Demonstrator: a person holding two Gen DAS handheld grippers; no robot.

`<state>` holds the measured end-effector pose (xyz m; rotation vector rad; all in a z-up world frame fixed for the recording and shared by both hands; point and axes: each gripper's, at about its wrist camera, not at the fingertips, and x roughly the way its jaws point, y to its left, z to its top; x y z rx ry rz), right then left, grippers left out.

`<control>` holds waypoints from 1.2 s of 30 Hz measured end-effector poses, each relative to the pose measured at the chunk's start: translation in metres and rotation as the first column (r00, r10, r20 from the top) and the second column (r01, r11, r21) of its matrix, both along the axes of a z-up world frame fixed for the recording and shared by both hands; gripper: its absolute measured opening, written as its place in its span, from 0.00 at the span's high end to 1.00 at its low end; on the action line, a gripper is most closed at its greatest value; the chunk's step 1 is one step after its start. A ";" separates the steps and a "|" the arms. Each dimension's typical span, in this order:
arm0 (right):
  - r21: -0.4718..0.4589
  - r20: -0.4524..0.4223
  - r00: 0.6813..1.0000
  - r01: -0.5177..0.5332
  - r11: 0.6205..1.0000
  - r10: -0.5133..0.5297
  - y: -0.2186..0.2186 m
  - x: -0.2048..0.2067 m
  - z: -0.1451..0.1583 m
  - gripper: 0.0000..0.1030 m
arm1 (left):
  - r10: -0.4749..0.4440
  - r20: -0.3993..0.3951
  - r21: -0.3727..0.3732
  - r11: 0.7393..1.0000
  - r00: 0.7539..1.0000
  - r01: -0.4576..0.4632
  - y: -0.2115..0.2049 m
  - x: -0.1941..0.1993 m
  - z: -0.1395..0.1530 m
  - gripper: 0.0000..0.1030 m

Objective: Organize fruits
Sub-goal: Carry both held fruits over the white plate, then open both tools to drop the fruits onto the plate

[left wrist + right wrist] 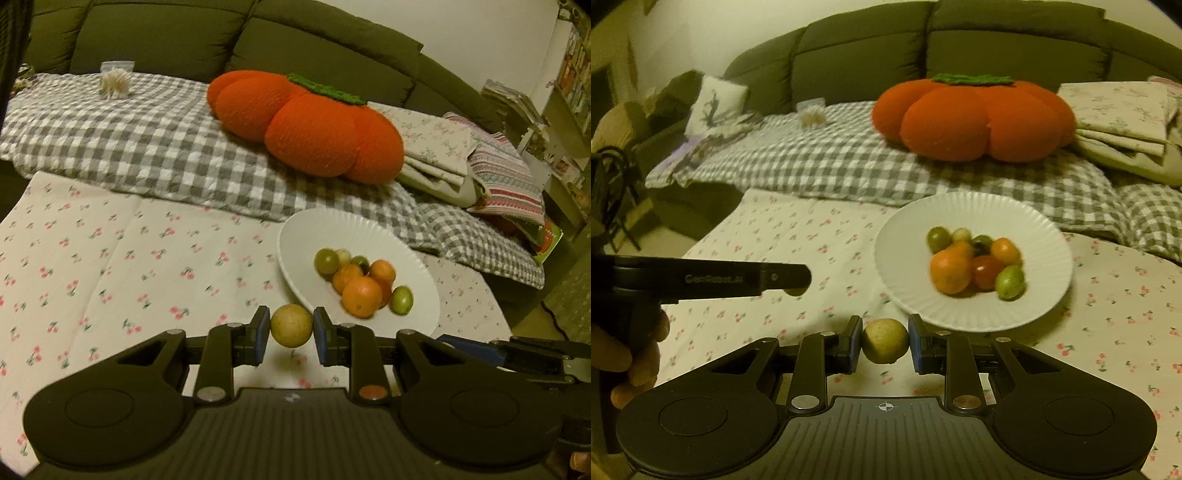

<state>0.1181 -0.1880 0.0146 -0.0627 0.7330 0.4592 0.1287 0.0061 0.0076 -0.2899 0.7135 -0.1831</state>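
Fruit sits clamped in both jaws: left gripper (pixel 291 331) grasps one yellowish fruit (pixel 291 325), right gripper (pixel 885 341) another (pixel 885 340), both lifted above the desk (pixel 110 258) near the plate (pixel 310 229), likely for dropping among the others.

I see my left gripper (pixel 291 331) clamping a yellowish round fruit (pixel 291 325) above the cherry-print cloth (pixel 110 258); the white plate (pixel 354 236) of fruit sits just right, farther off.

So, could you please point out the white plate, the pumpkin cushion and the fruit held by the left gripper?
white plate (pixel 1027 221): right wrist view, bare far rim.
pumpkin cushion (pixel 975 122): right wrist view, orange middle lobe.
yellow-green fruit (pixel 291 325): left wrist view, centre, between the fingers.
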 end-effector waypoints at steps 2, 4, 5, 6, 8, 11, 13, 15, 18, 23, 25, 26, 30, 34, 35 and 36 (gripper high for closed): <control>0.011 0.005 1.000 0.026 1.000 -0.026 -0.008 0.004 0.003 0.76 | -0.008 0.021 0.004 1.000 1.000 0.008 -0.003 0.006 0.003 0.77; 0.021 0.010 0.999 0.053 0.998 -0.053 -0.016 0.007 0.005 0.76 | -0.014 0.038 0.004 1.000 0.999 0.014 -0.006 0.012 0.005 0.77; 0.026 0.012 0.998 0.066 0.997 -0.067 -0.021 0.009 0.006 0.76 | -0.017 0.044 -0.001 1.000 0.999 0.017 -0.007 0.015 0.006 0.77; 0.033 0.015 0.996 0.082 0.996 -0.082 -0.026 0.011 0.007 0.76 | -0.020 0.048 -0.006 1.000 0.999 0.020 -0.009 0.017 0.006 0.77; 0.045 0.017 0.993 0.115 0.992 -0.116 -0.036 0.016 0.008 0.76 | -0.030 0.054 -0.010 0.999 0.998 0.030 -0.014 0.024 0.005 0.77; 0.066 0.013 0.985 0.169 0.983 -0.170 -0.051 0.024 0.008 0.76 | -0.042 0.053 -0.010 0.999 0.998 0.043 -0.022 0.035 -0.001 0.77; 0.073 0.007 0.981 0.194 0.978 -0.195 -0.057 0.030 0.005 0.76 | -0.049 0.041 -0.013 0.999 0.998 0.050 -0.027 0.043 -0.008 0.77; 0.075 0.006 0.978 0.207 0.975 -0.208 -0.061 0.035 0.002 0.76 | -0.055 0.035 -0.010 0.998 0.998 0.055 -0.031 0.049 -0.014 0.77; 0.071 0.004 0.976 0.215 0.974 -0.216 -0.061 0.043 -0.004 0.76 | -0.087 0.027 -0.015 0.996 0.996 0.087 -0.037 0.060 -0.022 0.77; 0.049 0.007 0.981 0.192 0.980 -0.193 -0.052 0.050 -0.015 0.76 | -0.122 0.036 0.006 0.993 0.992 0.122 -0.042 0.071 -0.030 0.77; 0.030 0.013 0.985 0.171 0.985 -0.172 -0.045 0.051 -0.020 0.76 | -0.129 0.035 0.000 0.992 0.991 0.129 -0.042 0.073 -0.033 0.77; 0.020 0.016 0.987 0.162 0.987 -0.163 -0.042 0.052 -0.023 0.76 | -0.130 0.035 0.003 0.991 0.991 0.130 -0.042 0.074 -0.034 0.77; -0.022 0.035 0.990 0.137 0.990 -0.136 -0.029 0.053 -0.033 0.76 | -0.130 0.038 0.020 0.991 0.991 0.130 -0.041 0.075 -0.037 0.76; -0.038 0.042 0.989 0.144 0.989 -0.142 -0.024 0.053 -0.038 0.71 | -0.125 0.045 0.005 0.992 0.991 0.125 -0.036 0.070 -0.035 0.69; -0.040 0.043 0.988 0.151 0.988 -0.149 -0.024 0.054 -0.038 0.70 | -0.124 0.047 0.006 0.992 0.991 0.123 -0.035 0.069 -0.034 0.67; -0.040 0.044 0.987 0.155 0.987 -0.153 -0.025 0.053 -0.037 0.70 | -0.119 0.047 0.004 0.993 0.992 0.119 -0.033 0.067 -0.033 0.67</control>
